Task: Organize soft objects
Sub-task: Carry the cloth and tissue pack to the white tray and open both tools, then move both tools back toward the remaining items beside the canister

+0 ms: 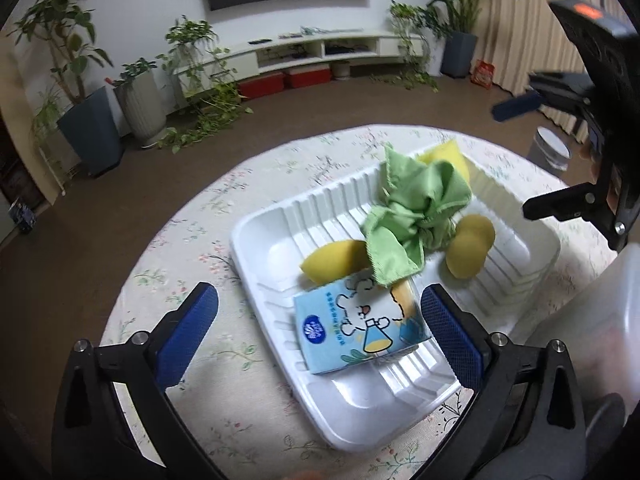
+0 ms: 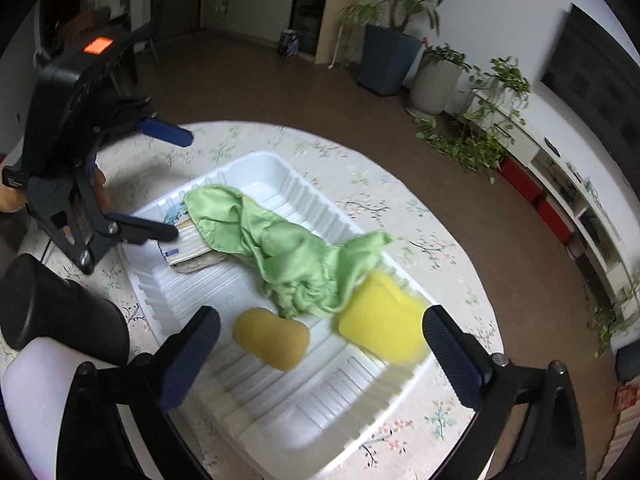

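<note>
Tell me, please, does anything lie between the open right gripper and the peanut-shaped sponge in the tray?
Nothing visible does. The right gripper hangs open above the peanut-shaped sponge, which lies bare on the tray floor; the green cloth sits just beyond it.

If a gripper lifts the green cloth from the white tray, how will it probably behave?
The green cloth lies crumpled and draped over other items in the white tray, so it is probably floppy and would hang down. It looks thin, likely light. Its slight sheen suggests it may slip from the pads. It could drag the tissue pack it partly covers.
</note>
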Motion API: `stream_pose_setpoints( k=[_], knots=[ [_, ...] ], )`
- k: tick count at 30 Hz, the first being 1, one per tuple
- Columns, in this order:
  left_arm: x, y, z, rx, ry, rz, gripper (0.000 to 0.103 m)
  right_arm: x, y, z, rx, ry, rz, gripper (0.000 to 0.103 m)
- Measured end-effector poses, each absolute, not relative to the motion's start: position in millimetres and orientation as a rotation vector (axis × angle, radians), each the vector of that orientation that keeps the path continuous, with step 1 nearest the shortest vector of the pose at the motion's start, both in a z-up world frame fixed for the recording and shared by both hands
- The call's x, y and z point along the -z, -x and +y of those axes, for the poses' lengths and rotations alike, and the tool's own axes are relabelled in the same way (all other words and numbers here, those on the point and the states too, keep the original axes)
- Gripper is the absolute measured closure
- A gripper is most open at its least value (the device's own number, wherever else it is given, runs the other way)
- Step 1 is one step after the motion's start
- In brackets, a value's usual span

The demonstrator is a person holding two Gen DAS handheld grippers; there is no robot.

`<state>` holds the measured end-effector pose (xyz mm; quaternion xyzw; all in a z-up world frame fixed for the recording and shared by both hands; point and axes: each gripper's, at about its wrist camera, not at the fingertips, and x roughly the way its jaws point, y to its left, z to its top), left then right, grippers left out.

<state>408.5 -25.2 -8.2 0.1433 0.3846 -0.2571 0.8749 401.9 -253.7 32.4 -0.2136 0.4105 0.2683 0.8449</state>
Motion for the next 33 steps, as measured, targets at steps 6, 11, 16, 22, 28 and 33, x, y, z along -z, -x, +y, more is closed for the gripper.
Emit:
stream_pose_setpoints(
  k=[6,11,16,22,28,33],
  knots=[
    [-5,-401,-19,0.517,-0.272,0.768,0.000,-48,-390,-290,-0.499,0.327,0.805,0.000],
    [-13,-392,-15,0.508,-0.241,0.762,0.000,-62,-370,-309,-0.487,0.253,0.758,0.000],
    [-31,-366,0,0.499,-0.214,0.728,0.000,-76,-333,-333,-0.467,0.158,0.706,0.000],
    [-47,-316,26,0.471,-0.138,0.705,0.000,-74,-266,-349,-0.438,0.073,0.673,0.000],
    [-43,-246,47,0.423,-0.105,0.716,0.000,-55,-195,-346,-0.418,-0.004,0.680,0.000],
    [-24,-189,50,0.380,-0.127,0.744,0.000,-35,-143,-324,-0.420,-0.051,0.703,0.000]
  ],
)
